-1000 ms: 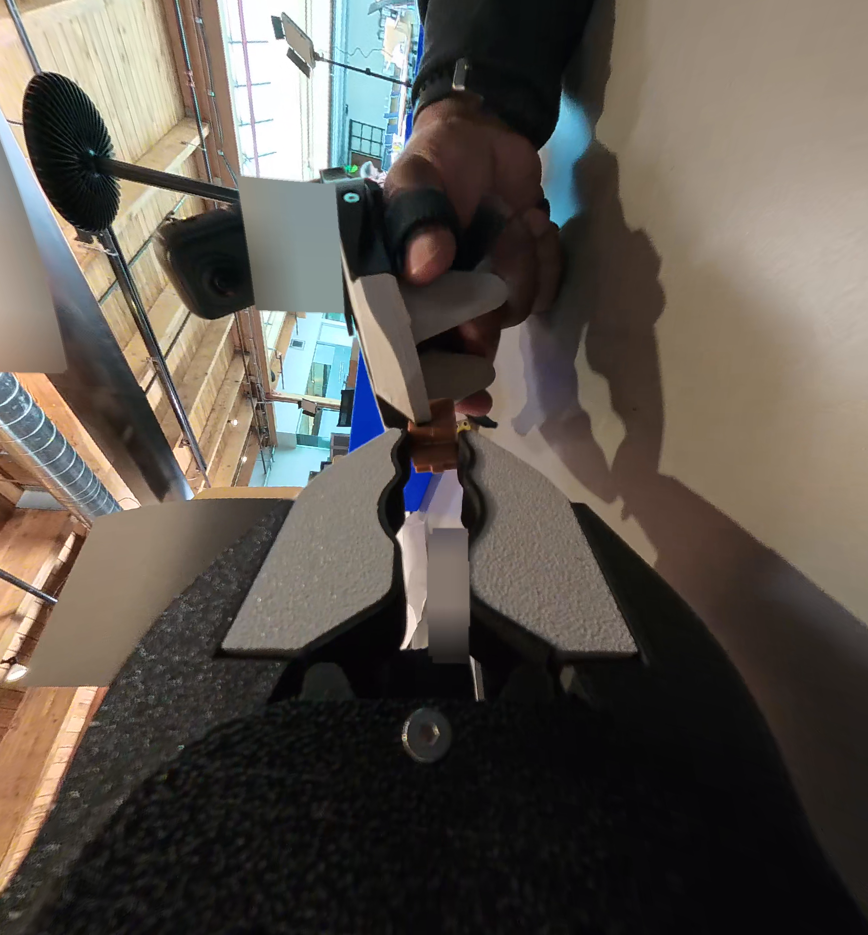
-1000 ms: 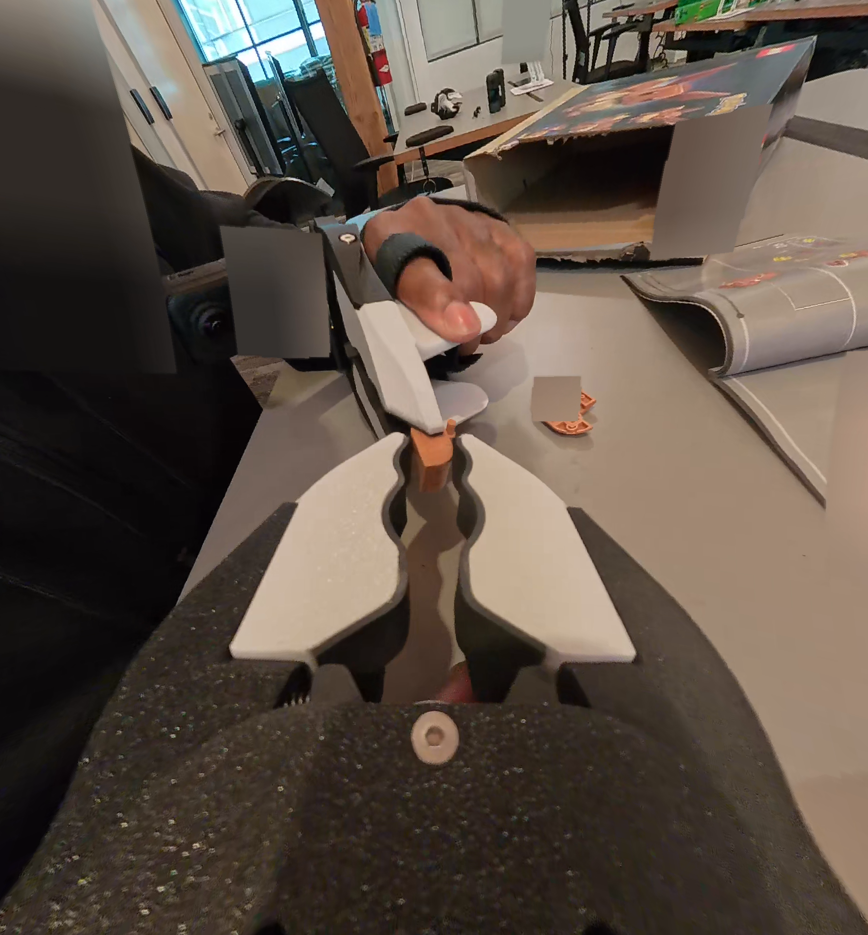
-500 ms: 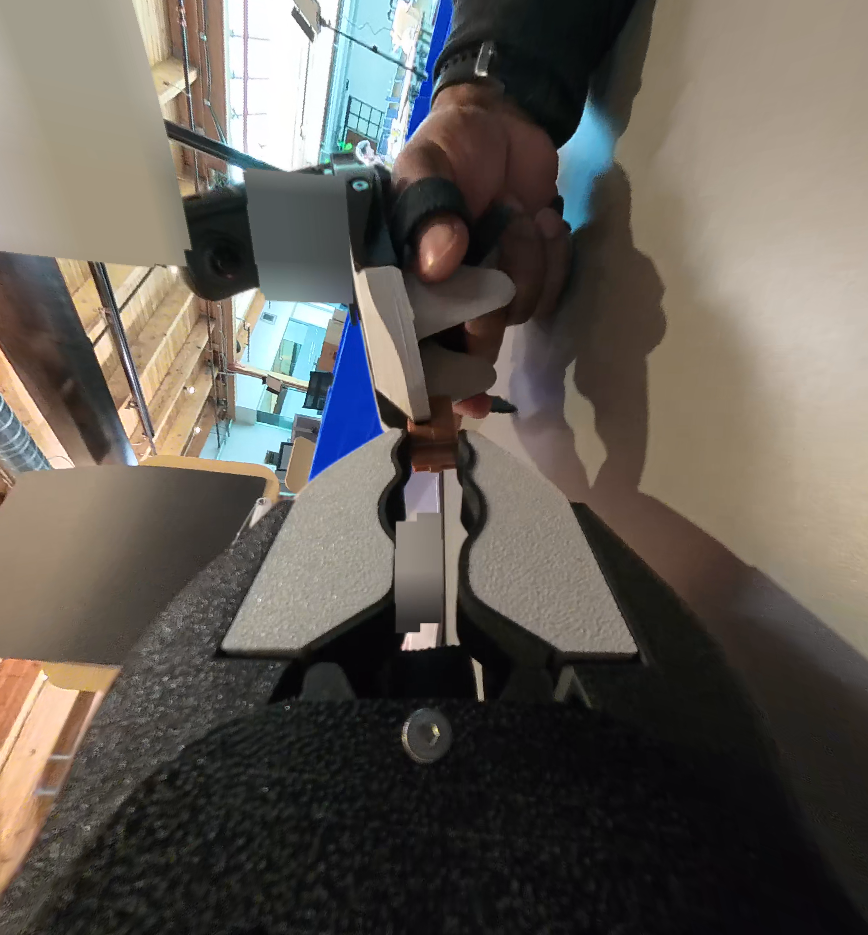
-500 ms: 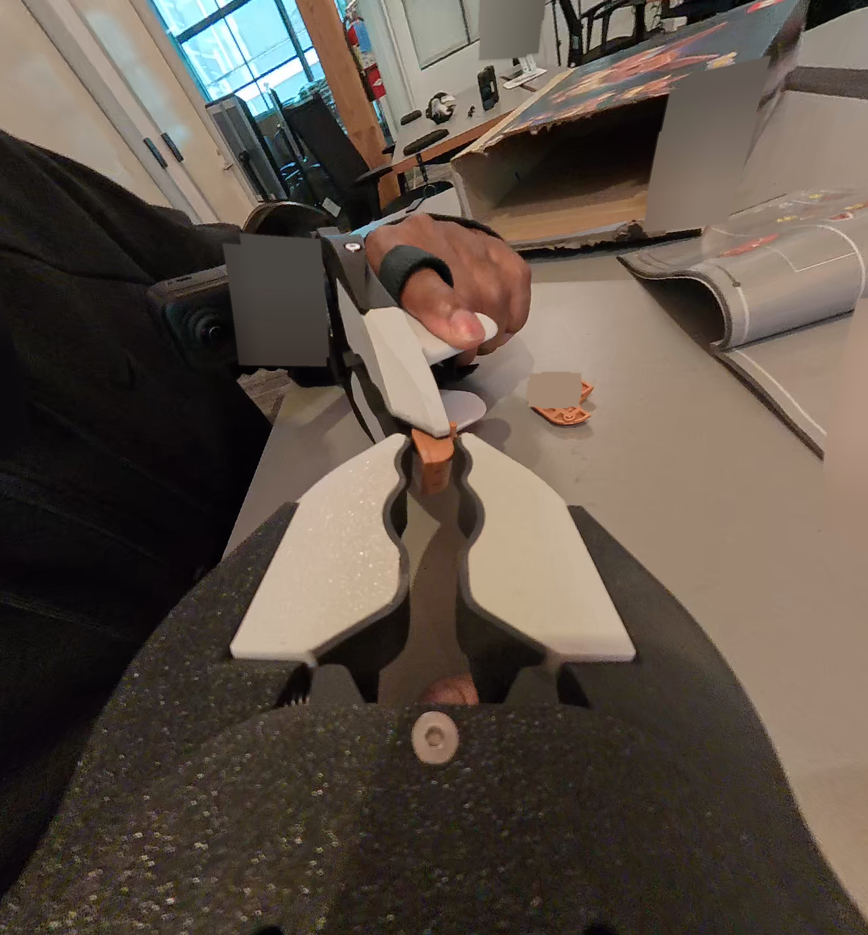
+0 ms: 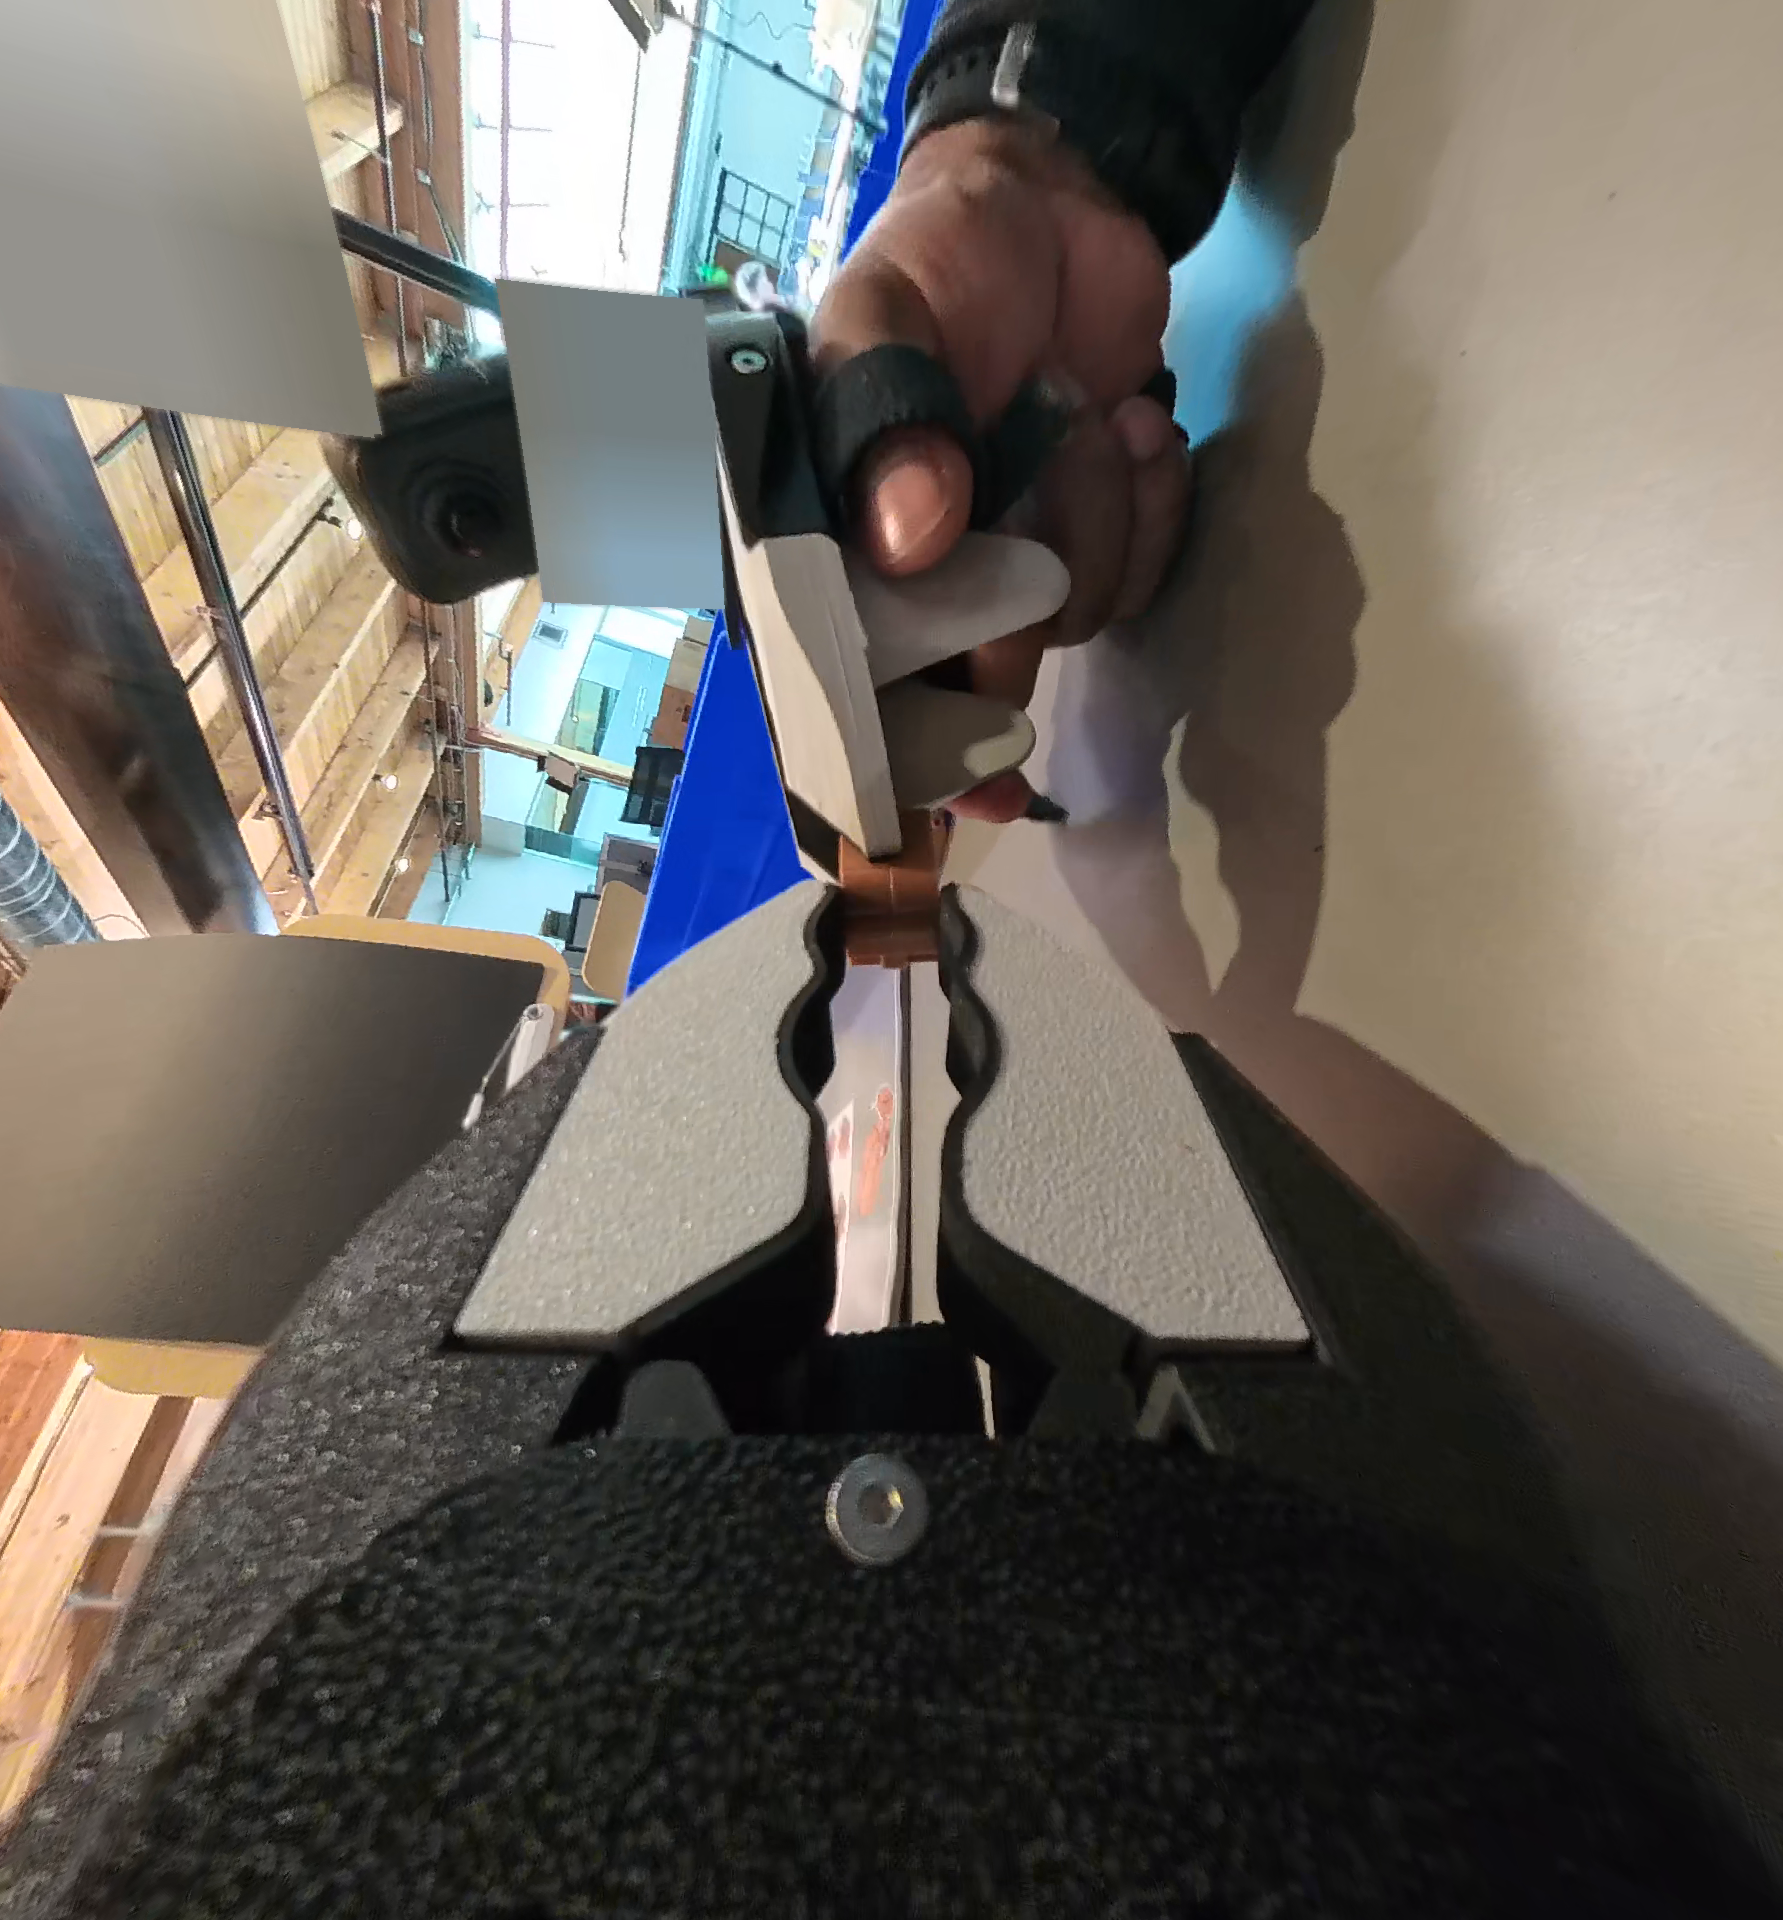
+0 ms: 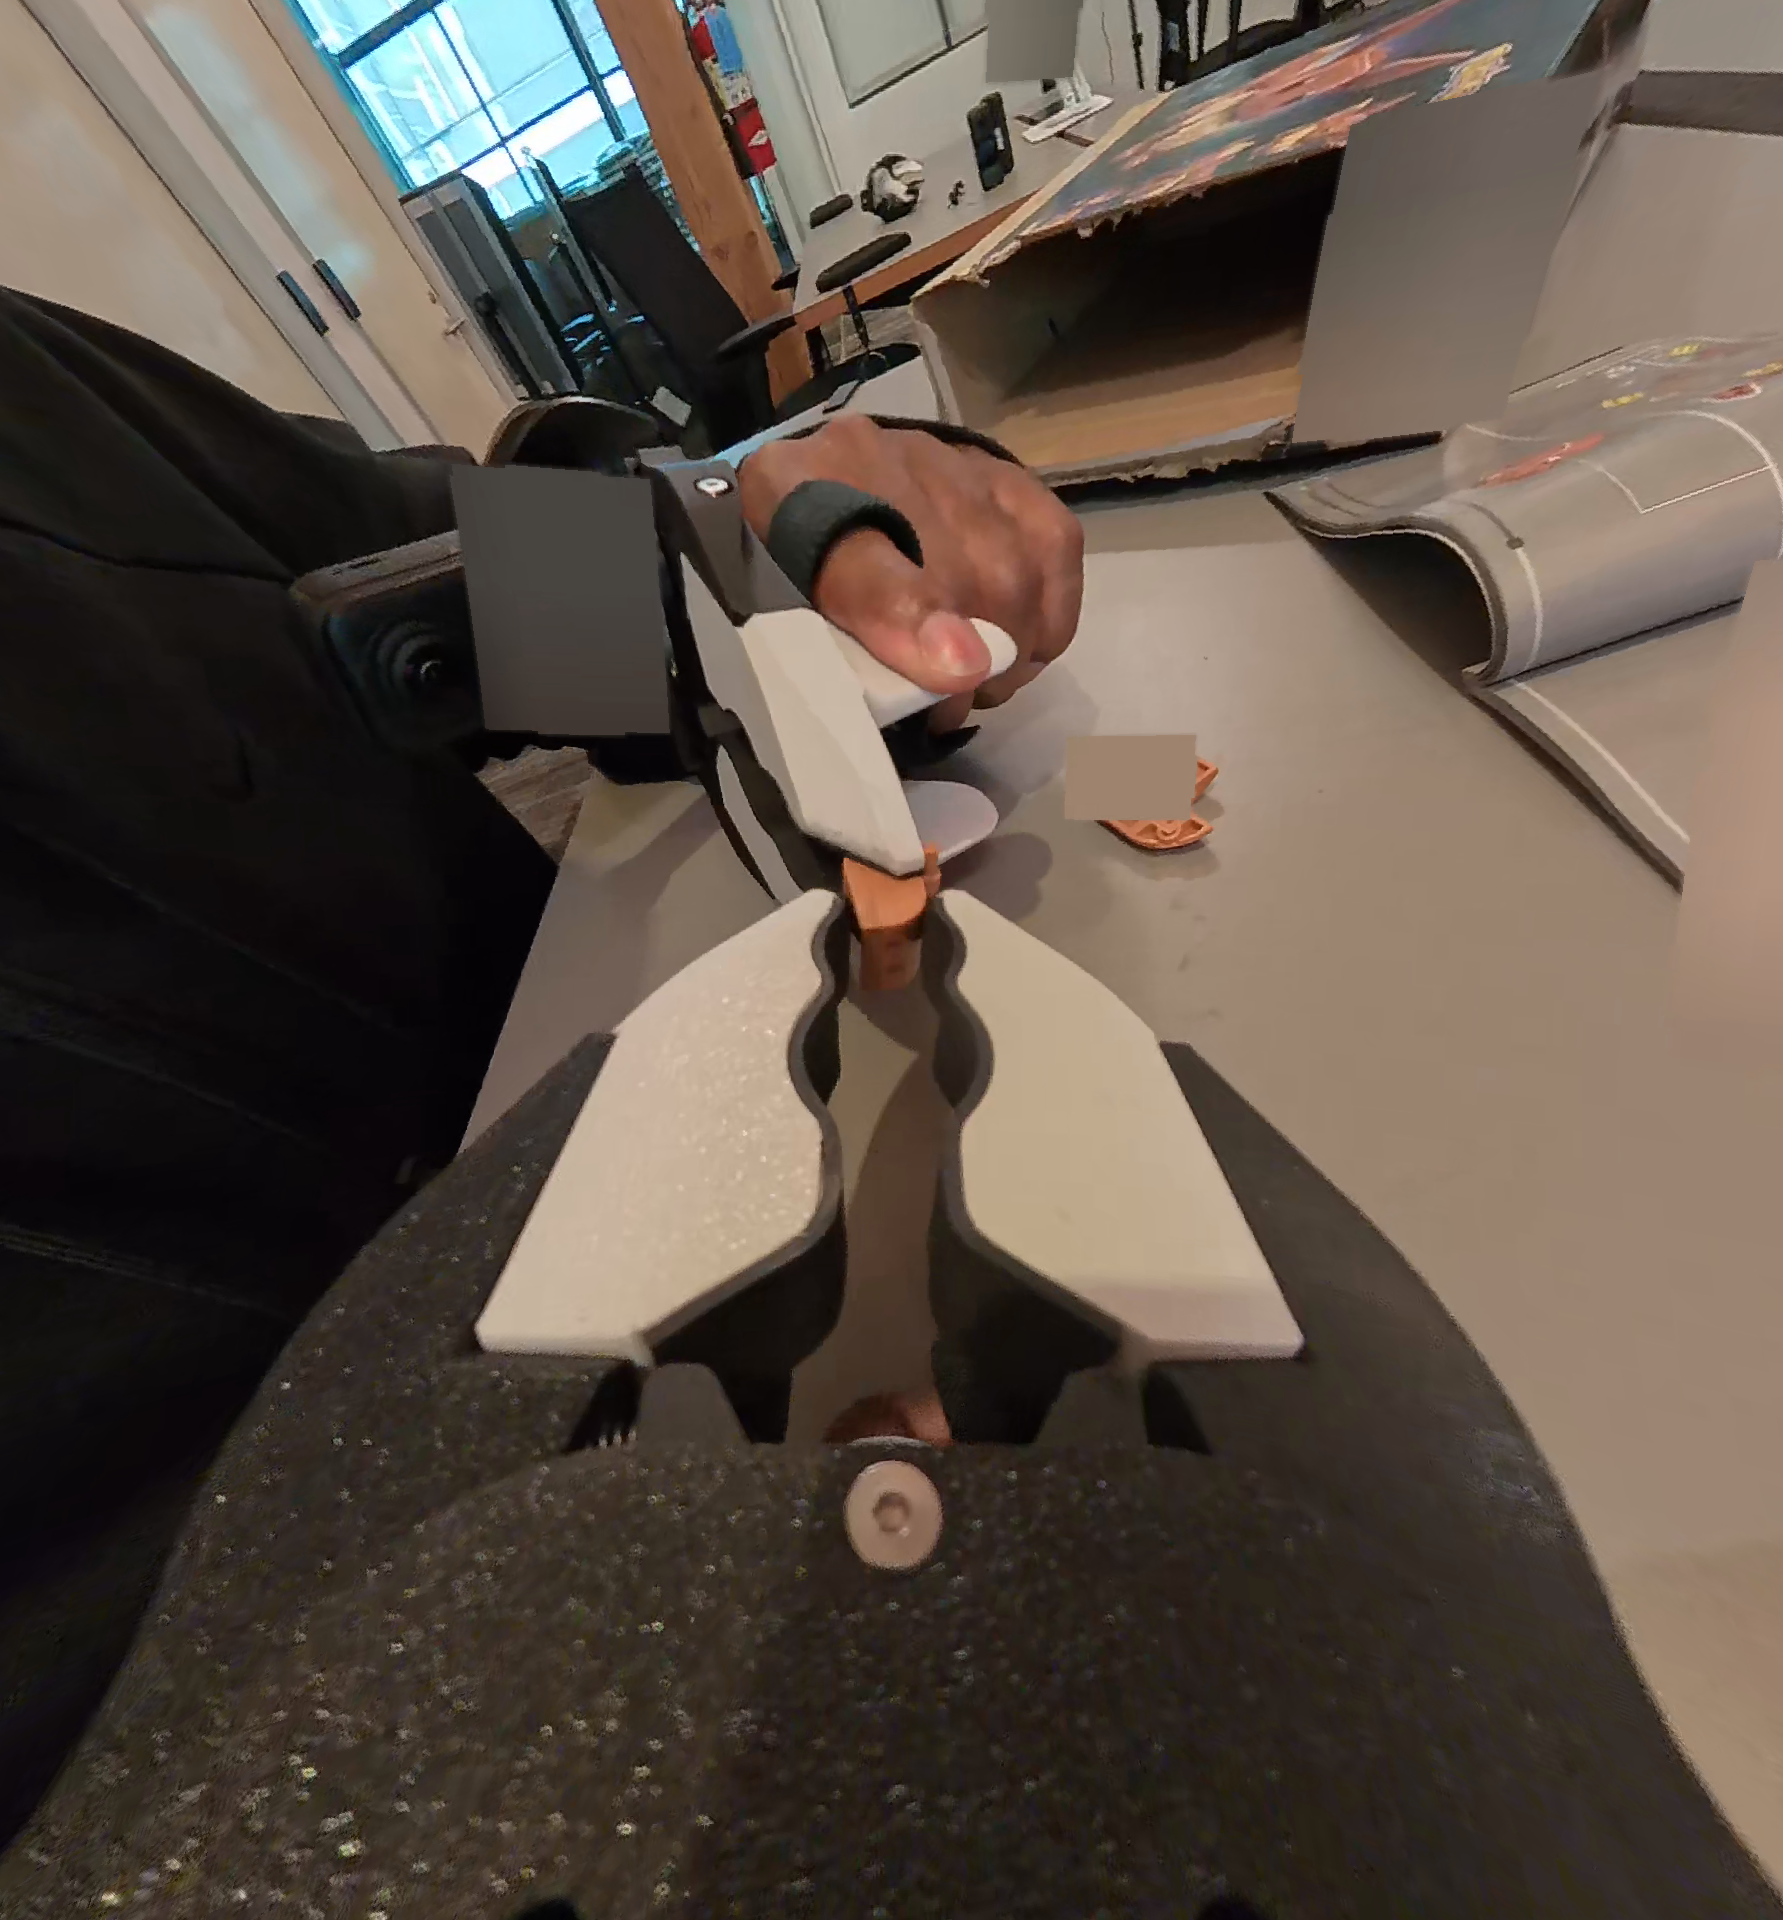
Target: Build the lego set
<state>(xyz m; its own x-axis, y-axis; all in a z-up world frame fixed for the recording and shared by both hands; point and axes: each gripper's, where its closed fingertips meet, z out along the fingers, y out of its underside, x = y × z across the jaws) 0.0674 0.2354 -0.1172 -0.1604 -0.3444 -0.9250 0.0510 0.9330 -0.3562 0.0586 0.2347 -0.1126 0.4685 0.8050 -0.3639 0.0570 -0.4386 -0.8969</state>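
Left gripper (image 5: 892, 914): both pads pressed on a small orange plastic piece (image 5: 892, 925) at the fingertips. Right gripper's fingers (image 5: 845, 758) meet the same piece from the far side; a hand (image 5: 1001, 416) holds that gripper. Beige wall (image 5: 1593, 623) to the right.

Right gripper (image 6: 892, 920): clamped on the orange plastic piece (image 6: 885, 935), opposing gripper's fingers (image 6: 845, 769) on its far end. Grey table (image 6: 1386, 1039) below; second orange piece (image 6: 1162, 829) ahead-right, open cardboard box (image 6: 1126, 343) and booklet (image 6: 1593, 520) beyond.
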